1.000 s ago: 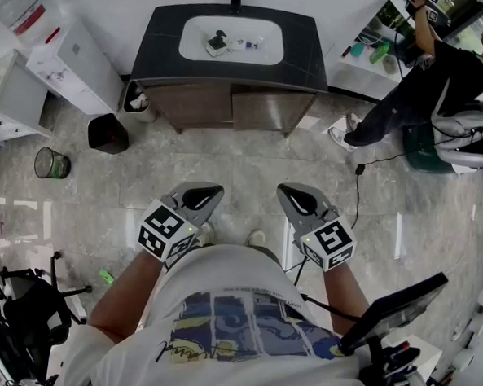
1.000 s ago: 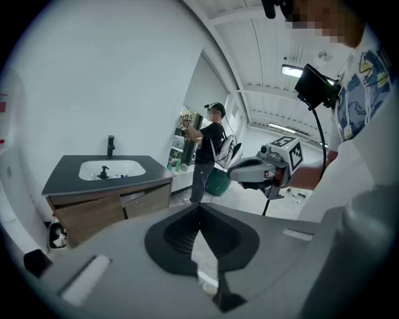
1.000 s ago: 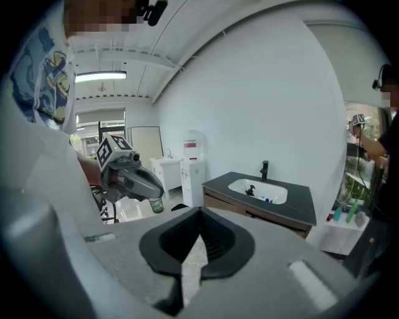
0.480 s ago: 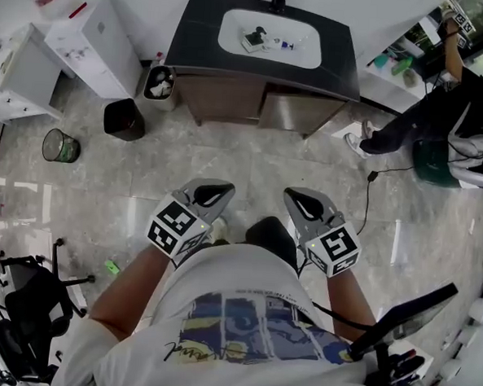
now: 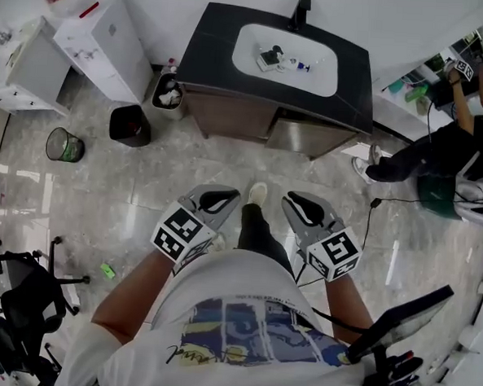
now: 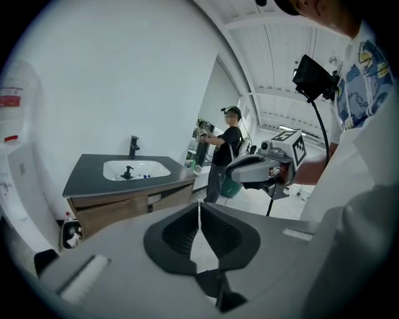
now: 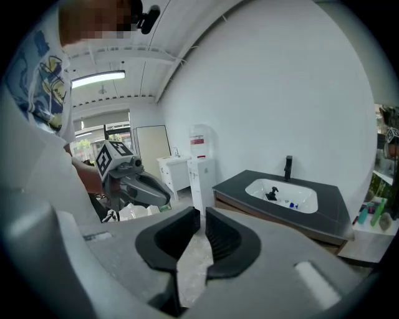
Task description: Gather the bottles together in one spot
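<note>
— Where are the fingers of the left gripper [image 6: 199, 207]?

— Pressed together, only a hairline slit between the tips and nothing in it. That gripper is held low in front of the person's waist, over the pale marble floor [image 5: 93, 212].

— And the right gripper [image 7: 202, 216]?

— Level with the left one and just beside it, a leg and a white shoe between the two. Its fingers are opening: a narrow gap, empty, with only floor showing through.

— The bottles?

— Well ahead of both sets of fingertips and apart from them. A black pump bottle [image 5: 274, 56] stands in the white oval basin [image 5: 324, 77] set into the dark grey stone counter [image 5: 219, 33]. Just beside it, on the side of the right fingers, lie small blue pieces [image 5: 302, 66], too small to tell apart.

— Anything between the fingers and that counter?

— Bare floor and the wooden cabinet front under the counter. Off beyond the left fingers sits a black waste bin [image 5: 130, 126], and farther out a green mesh bin [image 5: 65, 145]. Far off past the right fingers, a second person in dark clothes [image 5: 453, 140] reaches up to a shelf.
</note>
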`<control>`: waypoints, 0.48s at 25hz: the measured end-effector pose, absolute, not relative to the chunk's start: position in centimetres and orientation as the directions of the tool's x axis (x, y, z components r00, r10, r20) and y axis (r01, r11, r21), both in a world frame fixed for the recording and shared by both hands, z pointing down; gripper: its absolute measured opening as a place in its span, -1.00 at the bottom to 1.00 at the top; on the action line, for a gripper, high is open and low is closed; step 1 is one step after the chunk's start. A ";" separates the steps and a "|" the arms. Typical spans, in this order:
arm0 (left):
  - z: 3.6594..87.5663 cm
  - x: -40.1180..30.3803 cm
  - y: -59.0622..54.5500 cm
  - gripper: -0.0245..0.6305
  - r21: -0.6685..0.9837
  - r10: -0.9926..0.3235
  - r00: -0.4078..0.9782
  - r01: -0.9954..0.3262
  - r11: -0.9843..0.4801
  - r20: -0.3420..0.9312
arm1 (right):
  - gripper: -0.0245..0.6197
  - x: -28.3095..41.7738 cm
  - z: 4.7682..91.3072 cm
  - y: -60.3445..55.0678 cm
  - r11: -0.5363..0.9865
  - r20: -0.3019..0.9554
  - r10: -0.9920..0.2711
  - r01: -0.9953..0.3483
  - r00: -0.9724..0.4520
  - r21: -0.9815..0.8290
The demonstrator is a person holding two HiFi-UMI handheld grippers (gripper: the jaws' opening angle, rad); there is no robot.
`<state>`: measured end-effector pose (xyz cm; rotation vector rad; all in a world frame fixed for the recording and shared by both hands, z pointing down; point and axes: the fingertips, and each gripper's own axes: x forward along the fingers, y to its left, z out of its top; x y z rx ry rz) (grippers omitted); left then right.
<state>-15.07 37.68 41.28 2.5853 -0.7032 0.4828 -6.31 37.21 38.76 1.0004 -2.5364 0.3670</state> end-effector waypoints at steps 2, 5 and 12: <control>41.6 -14.7 35.3 -0.87 0.292 -0.416 0.794 -0.567 -0.770 0.442 | -0.75 -5.8 39.3 34.4 0.723 0.436 -0.583 -0.682 -0.686 -0.108; 41.5 -13.4 30.9 -0.85 0.290 -0.439 0.772 -0.598 -0.747 0.459 | -0.71 -4.5 39.3 29.1 0.742 0.419 -0.567 -0.660 -0.709 -0.114; 40.2 -7.0 21.0 -0.79 0.293 -0.462 0.753 -0.626 -0.723 0.469 | -0.63 1.2 40.0 17.2 0.780 0.424 -0.537 -0.621 -0.729 -0.078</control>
